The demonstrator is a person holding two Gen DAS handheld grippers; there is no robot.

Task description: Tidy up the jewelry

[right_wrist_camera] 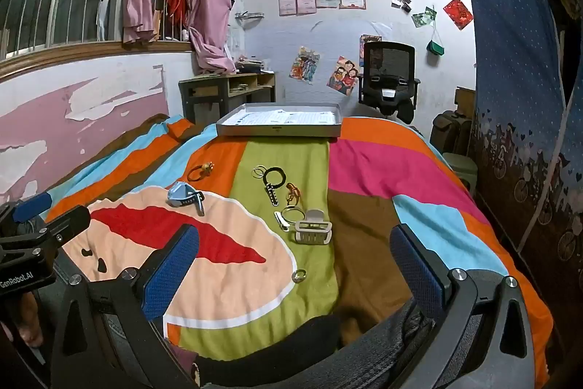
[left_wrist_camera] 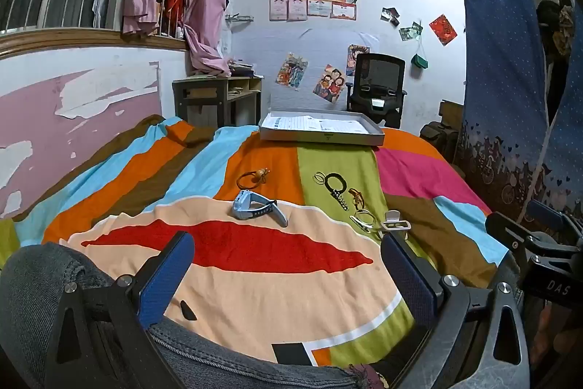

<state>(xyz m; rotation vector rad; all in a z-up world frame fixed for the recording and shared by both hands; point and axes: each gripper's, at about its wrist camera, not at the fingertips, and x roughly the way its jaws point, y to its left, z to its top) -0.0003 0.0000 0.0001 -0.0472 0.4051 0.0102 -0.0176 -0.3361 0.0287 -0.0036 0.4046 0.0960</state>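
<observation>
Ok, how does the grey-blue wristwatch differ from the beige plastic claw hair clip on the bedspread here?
The grey-blue wristwatch lies on the peach patch of the striped bedspread; the beige plastic claw hair clip sits on the green stripe. The watch has a curved strap trailing from its case, the clip is a compact toothed shell. The watch lies alone, the clip lies close to a ring cluster. Both lie ungrasped, nearer than the shallow grey box.

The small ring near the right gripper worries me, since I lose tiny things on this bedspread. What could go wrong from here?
1. The small ring lies alone on soft, wrinkled fabric; wide gripper pads may press it into the bedspread rather than pinch it.
2. The hair claw, clip and hoops crowd together, so grabbing one could drag the others.
3. The box sits far back, so carried pieces could drop on the way.
</observation>
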